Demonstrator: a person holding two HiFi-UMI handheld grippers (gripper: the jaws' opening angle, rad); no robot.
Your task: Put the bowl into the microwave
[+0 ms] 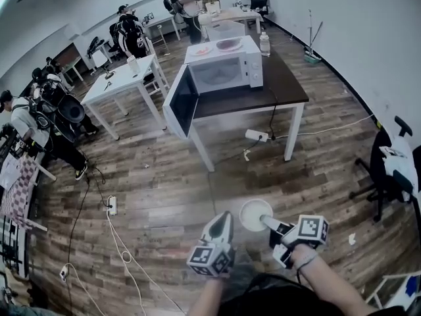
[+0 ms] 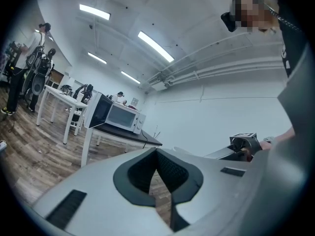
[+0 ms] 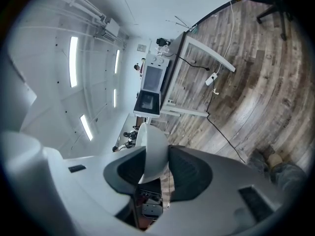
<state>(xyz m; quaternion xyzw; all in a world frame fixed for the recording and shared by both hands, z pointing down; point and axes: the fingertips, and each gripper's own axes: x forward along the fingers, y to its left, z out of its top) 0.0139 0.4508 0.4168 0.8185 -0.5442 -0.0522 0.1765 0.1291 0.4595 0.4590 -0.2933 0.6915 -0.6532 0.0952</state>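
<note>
The white microwave [image 1: 223, 71] stands on a dark table [image 1: 289, 87] across the room, its door [image 1: 183, 101] swung wide open to the left. My right gripper [image 1: 266, 220] is shut on the rim of a white bowl [image 1: 254, 214], carried low over the wooden floor. In the right gripper view the bowl [image 3: 155, 146] sits on edge between the pads of my right gripper [image 3: 153, 157], with the microwave [image 3: 153, 82] far ahead. Just left of the bowl, my left gripper [image 1: 223, 217] is shut and holds nothing. The left gripper view shows the left gripper [image 2: 157, 154] with its tips together and the microwave [image 2: 120, 116] ahead.
A power strip [image 1: 256, 135] and cables [image 1: 118, 242] lie on the floor between me and the table. White tables [image 1: 125, 78] and several people stand at the left and back. An office chair [image 1: 388, 170] is at the right. A bottle [image 1: 265, 43] stands beside the microwave.
</note>
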